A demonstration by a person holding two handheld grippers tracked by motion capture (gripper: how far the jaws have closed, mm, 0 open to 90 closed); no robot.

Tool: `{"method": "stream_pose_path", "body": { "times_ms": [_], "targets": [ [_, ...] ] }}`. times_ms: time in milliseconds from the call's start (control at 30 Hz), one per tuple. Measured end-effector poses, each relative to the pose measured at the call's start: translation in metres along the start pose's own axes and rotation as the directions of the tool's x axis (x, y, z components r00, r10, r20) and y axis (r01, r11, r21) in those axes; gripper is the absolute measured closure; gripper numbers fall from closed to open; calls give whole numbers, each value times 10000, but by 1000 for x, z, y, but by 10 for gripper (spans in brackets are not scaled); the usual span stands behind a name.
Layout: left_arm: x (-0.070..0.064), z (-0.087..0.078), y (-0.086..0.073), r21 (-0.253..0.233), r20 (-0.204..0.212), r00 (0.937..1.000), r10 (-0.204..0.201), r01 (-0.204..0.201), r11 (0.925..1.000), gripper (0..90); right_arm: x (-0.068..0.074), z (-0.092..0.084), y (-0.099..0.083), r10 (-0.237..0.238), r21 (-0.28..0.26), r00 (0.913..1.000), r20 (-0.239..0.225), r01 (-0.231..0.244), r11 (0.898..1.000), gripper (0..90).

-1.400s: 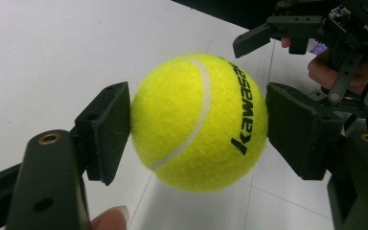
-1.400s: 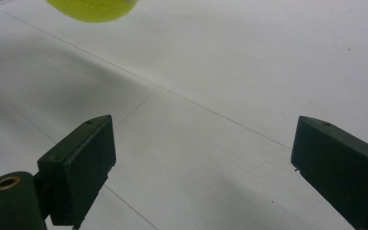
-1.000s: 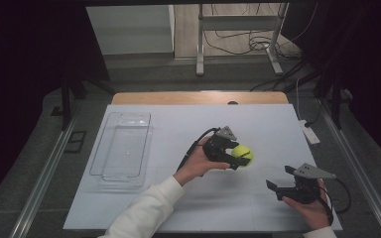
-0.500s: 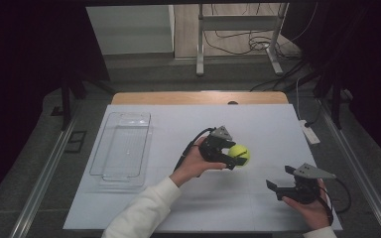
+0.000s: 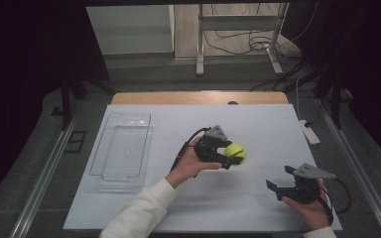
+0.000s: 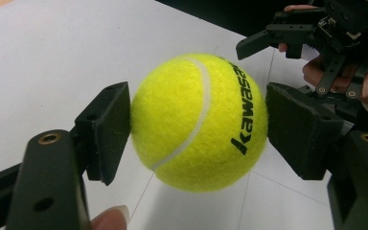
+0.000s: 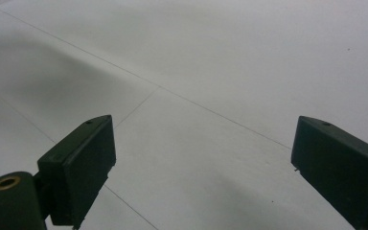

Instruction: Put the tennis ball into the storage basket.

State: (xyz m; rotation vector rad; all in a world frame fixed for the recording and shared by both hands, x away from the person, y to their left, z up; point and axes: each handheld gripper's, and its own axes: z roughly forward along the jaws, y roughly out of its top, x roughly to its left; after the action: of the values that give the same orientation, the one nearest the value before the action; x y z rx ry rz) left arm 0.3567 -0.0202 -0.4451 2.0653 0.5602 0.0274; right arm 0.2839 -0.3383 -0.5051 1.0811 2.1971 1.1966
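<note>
Yellow tennis ball (image 6: 199,122) clamped between left hand-held gripper (image 6: 199,129) jaws, seemingly lifted off table; right hand-held gripper (image 7: 203,165) apart.

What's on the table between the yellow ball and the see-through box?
Nothing but bare white table lies between the tennis ball and the clear tray; the high view shows it.

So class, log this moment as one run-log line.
left gripper: shut on tennis ball | right gripper: open, idle | clear tray: empty
</note>
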Motion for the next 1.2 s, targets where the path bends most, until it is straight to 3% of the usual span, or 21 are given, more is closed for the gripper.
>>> {"method": "stream_pose_path", "body": {
  "times_ms": [1200],
  "targets": [
    [1, -21, -7, -361, -123, 9999, 5, -9, 9993, 277, 1, 0, 0, -15, -8, 10000, 8, 15, 10000, 86]
  ]
}}
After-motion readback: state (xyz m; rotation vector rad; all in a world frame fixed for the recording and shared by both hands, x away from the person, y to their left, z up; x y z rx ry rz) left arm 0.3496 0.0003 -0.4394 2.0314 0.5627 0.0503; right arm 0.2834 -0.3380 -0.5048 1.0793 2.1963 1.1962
